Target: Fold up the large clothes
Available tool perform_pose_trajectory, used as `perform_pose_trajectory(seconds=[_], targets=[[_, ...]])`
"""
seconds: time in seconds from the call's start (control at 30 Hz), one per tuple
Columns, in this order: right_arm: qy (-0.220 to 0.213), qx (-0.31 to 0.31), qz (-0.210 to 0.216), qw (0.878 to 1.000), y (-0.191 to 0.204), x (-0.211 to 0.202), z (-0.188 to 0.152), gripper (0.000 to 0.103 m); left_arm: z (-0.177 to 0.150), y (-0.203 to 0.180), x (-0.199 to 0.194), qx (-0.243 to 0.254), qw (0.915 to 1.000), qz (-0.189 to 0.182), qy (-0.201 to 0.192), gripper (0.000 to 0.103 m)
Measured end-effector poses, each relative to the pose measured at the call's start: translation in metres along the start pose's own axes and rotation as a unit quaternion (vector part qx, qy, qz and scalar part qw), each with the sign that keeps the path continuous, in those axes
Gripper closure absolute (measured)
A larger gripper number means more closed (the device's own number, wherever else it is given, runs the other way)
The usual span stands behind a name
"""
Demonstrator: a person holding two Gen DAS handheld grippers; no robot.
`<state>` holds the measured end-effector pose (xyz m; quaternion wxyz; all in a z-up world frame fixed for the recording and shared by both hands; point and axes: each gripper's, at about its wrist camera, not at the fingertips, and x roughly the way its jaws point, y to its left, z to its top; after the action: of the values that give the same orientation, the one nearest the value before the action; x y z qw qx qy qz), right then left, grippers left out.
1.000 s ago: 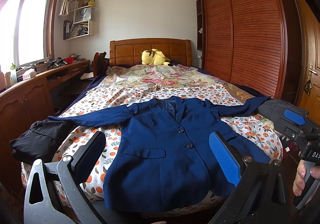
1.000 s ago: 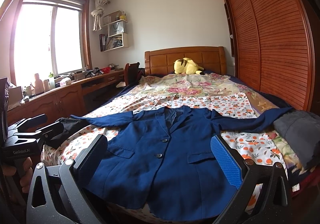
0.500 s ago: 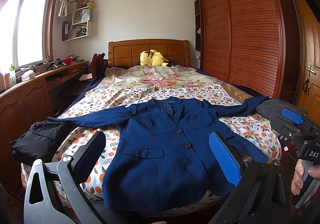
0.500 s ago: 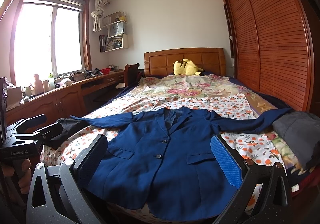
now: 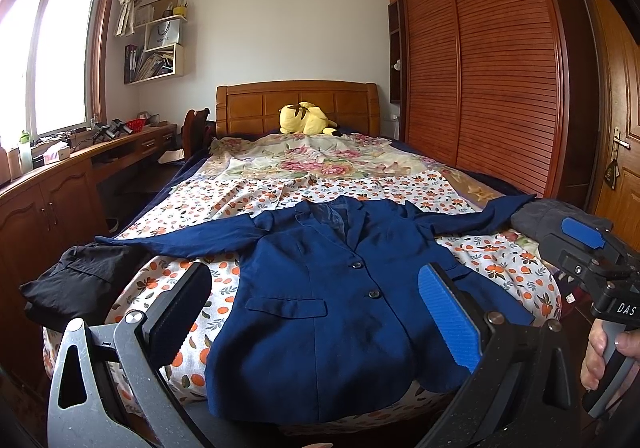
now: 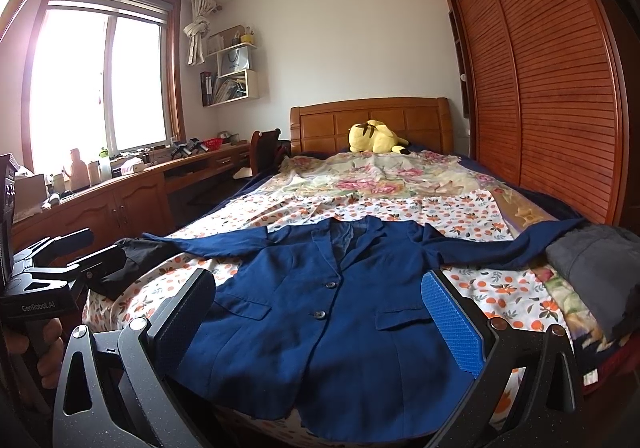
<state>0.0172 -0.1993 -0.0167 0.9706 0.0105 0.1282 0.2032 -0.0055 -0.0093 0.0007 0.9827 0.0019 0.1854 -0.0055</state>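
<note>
A navy blue blazer [image 5: 320,312] lies flat and face up on the foot end of the bed, buttoned, sleeves spread out to both sides; it also shows in the right wrist view [image 6: 320,312]. My left gripper [image 5: 316,308] is open and empty, held in the air before the bed's foot. My right gripper [image 6: 320,312] is open and empty too, beside it to the right. Each gripper shows at the edge of the other's view.
A black garment [image 5: 84,280] lies at the bed's left corner and a grey one [image 6: 592,268] at the right. A yellow plush toy [image 5: 304,119] sits by the headboard. A wooden wardrobe [image 5: 500,68] stands right, a long desk [image 6: 120,188] left.
Both views have tilted up slightly, so the bed and blazer sit a little lower in frame. The blazer has not moved and both grippers stay open.
</note>
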Motion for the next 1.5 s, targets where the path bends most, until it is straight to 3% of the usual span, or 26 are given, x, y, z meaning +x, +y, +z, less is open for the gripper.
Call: perform_pose_trajectory(seconds=[0.33, 0.6, 0.97, 1.33, 1.5], targets=[[0.003, 0.0, 0.0, 1.0, -0.001, 0.001, -0.001, 0.001, -0.002, 0.002, 0.001, -0.004, 1.0, -0.001, 0.003, 0.0], [0.021, -0.008, 0.001, 1.0, 0.001, 0.021, -0.006, 0.001, -0.013, 0.017, 0.025, -0.011, 0.9997, 0.009, 0.021, 0.0], [0.05, -0.013, 0.022, 0.998, 0.002, 0.072, -0.007, 0.001, -0.038, 0.061, 0.074, -0.032, 0.9966, 0.04, 0.065, 0.0], [0.082, -0.02, 0.045, 0.995, 0.003, 0.137, -0.015, 0.001, -0.071, 0.13, 0.136, -0.048, 0.9872, 0.083, 0.127, 0.0], [0.102, -0.021, 0.059, 0.993, 0.008, 0.165, -0.017, 0.001, -0.078, 0.158, 0.154, -0.057, 0.9856, 0.081, 0.137, 0.0]])
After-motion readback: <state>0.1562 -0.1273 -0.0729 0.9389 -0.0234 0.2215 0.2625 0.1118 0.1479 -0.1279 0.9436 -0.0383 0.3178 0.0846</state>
